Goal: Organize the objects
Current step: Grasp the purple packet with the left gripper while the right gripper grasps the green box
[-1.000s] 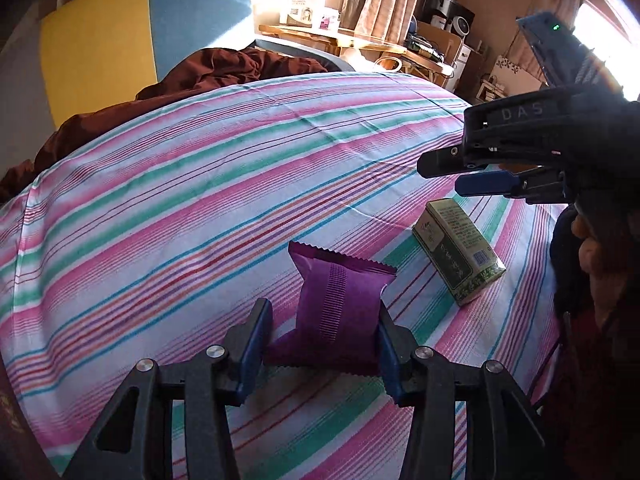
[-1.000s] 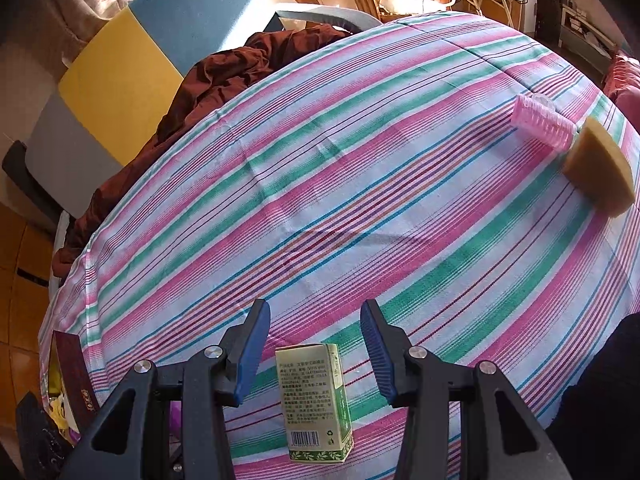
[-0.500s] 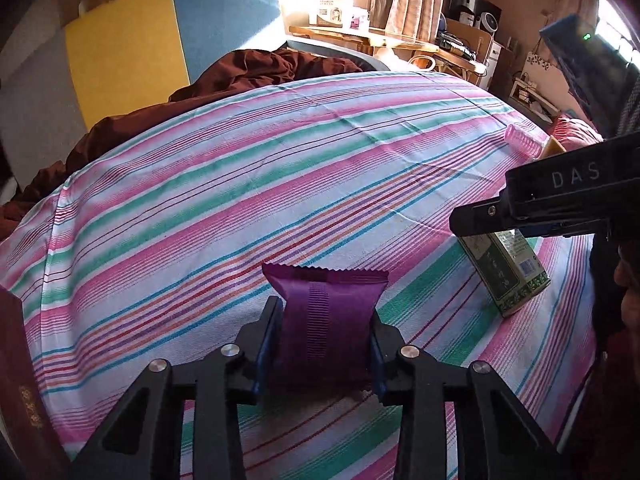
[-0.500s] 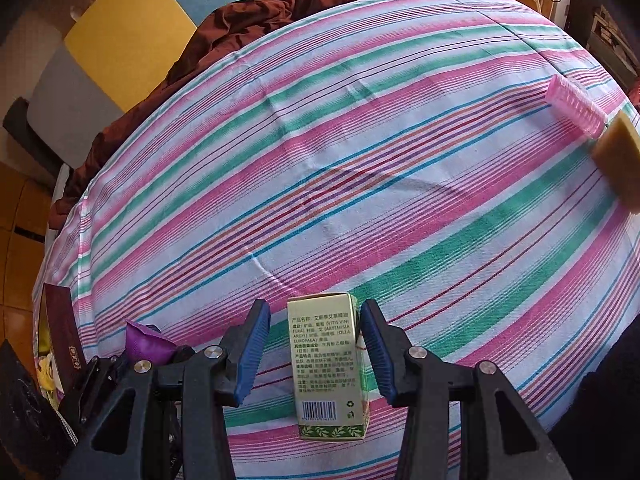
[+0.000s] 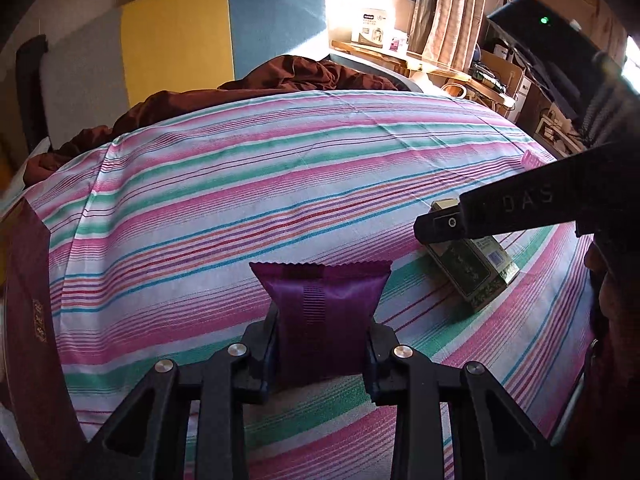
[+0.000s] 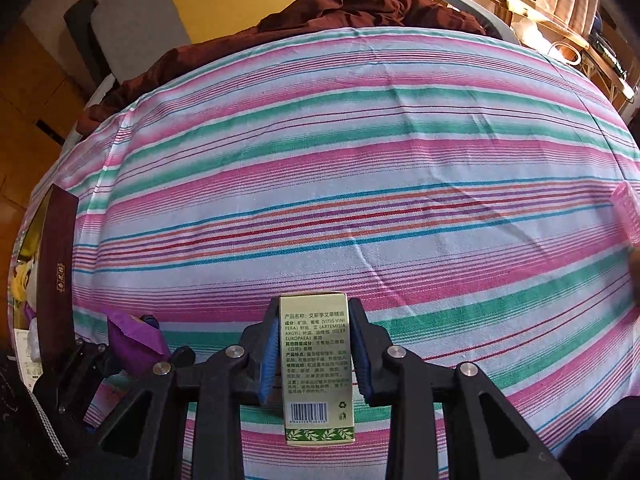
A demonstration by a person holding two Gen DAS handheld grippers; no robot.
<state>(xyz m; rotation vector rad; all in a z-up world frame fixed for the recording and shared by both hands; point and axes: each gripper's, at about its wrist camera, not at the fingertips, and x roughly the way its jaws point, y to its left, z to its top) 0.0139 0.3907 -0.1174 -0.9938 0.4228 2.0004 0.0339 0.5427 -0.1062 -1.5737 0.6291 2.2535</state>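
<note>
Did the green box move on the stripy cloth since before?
No. The green box lies on the same green stripe of the cloth; only the right gripper closed on it.

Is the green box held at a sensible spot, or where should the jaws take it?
Sensible. The green box lies flat on the striped cloth, printed face up, so its two long narrow sides are the parts to grip. The right gripper comes steeply from above, along the box's length, jaws shut on those sides near mid-length. The flat, parallel sides give the pads even contact.

Glossy foil packet [image 5: 324, 316], woven striped cloth [image 5: 280, 184]
</note>
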